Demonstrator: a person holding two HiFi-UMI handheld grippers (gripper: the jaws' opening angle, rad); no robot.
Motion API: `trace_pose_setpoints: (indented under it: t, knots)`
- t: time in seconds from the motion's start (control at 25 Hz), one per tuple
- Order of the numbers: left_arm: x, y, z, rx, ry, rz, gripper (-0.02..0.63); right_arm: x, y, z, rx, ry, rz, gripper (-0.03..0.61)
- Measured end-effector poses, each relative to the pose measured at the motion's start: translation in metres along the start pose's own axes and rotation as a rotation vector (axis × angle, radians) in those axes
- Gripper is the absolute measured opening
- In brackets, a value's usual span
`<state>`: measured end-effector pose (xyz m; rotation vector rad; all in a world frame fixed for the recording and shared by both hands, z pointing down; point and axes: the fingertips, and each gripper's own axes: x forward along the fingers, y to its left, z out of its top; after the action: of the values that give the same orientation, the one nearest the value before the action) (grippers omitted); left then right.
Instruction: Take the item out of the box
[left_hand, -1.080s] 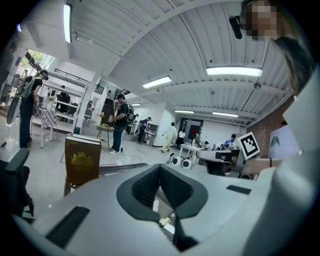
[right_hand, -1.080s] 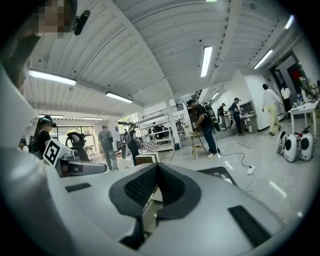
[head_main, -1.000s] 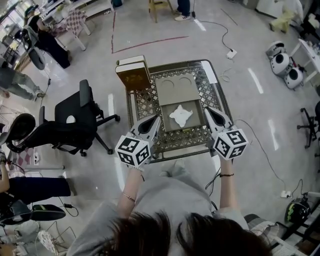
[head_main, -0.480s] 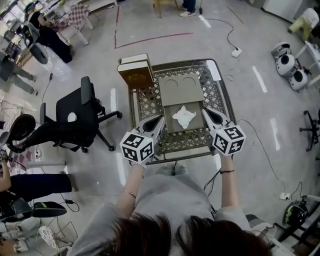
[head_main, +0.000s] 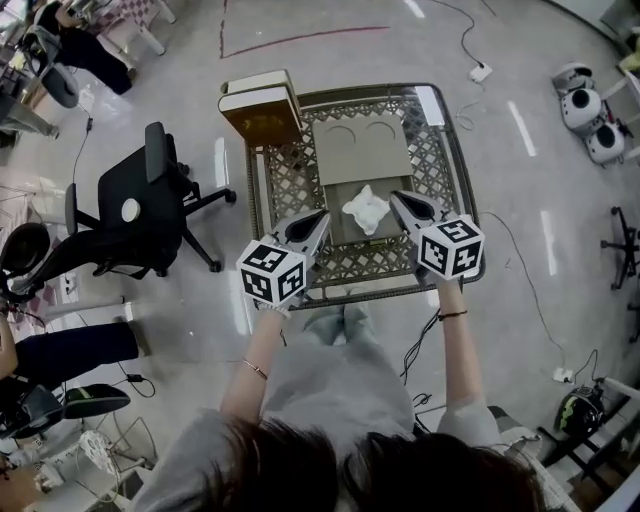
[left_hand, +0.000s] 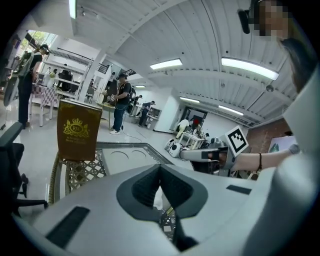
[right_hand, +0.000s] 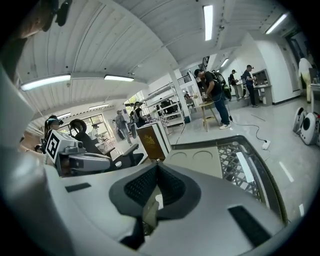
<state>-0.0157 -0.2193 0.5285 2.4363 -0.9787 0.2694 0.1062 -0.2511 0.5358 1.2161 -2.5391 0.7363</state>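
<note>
A flat grey box lies open on the lattice table (head_main: 290, 190). Its lid (head_main: 360, 150), with two round recesses, is folded back, and its tray (head_main: 340, 232) is nearer me. A crumpled white item (head_main: 366, 209) lies in the tray. My left gripper (head_main: 322, 216) is shut and empty, its tip at the tray's left edge. My right gripper (head_main: 393, 196) is also shut and empty, with its tip just right of the white item. In the left gripper view the jaws (left_hand: 160, 166) meet at the tips. The right gripper view shows the same of its jaws (right_hand: 157, 165).
A brown box with a gold crest (head_main: 262, 112) (left_hand: 78, 130) (right_hand: 151, 140) stands at the table's far left corner. A black office chair (head_main: 135, 205) stands left of the table. Two white round machines (head_main: 585, 110) and cables lie on the floor at the right. People stand in the background.
Both grippers have sunk and moved forward, so their tips now flank the white item in the tray. Both stay shut.
</note>
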Motion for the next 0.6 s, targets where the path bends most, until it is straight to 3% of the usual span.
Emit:
trace_pose_setpoints:
  t: [0.6]
  knots:
    - [0.034, 0.020, -0.044, -0.069, 0.095, -0.004, 0.018, 0.058, -0.032, -0.068, 0.001, 0.289, 0.036, 0.038]
